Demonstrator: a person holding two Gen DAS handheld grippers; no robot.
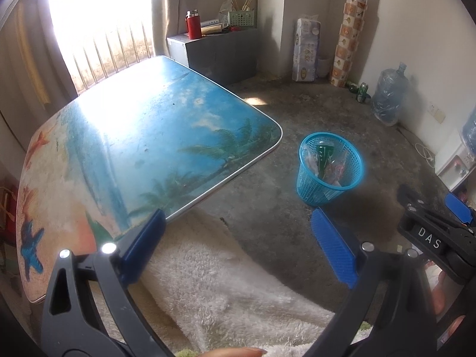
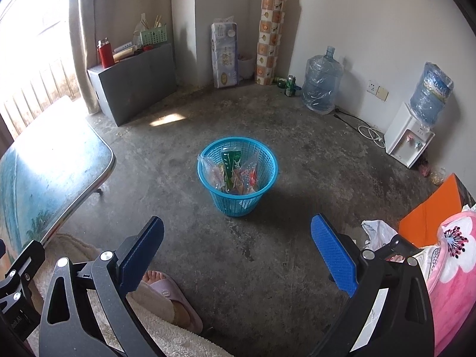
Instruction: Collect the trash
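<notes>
A blue mesh trash basket point(image 2: 238, 178) stands on the concrete floor, holding a green packet point(image 2: 231, 165) and clear plastic wrappers point(image 2: 248, 175). It also shows in the left wrist view point(image 1: 330, 168), right of the table. My left gripper point(image 1: 238, 223) is open and empty, held near the front edge of the beach-print table point(image 1: 142, 136). My right gripper point(image 2: 238, 235) is open and empty, held above the floor a little short of the basket. The right gripper's body shows at the right edge of the left wrist view point(image 1: 431, 235).
A grey cabinet point(image 2: 134, 80) with a red flask stands by the window. Tissue pack, patterned roll, green can point(image 2: 290, 84), water jug point(image 2: 321, 83) and dispenser point(image 2: 407, 136) line the walls. A slippered foot point(image 2: 166, 291) and white fleece lie below; pink cloth point(image 2: 455, 255) and a white bag at right.
</notes>
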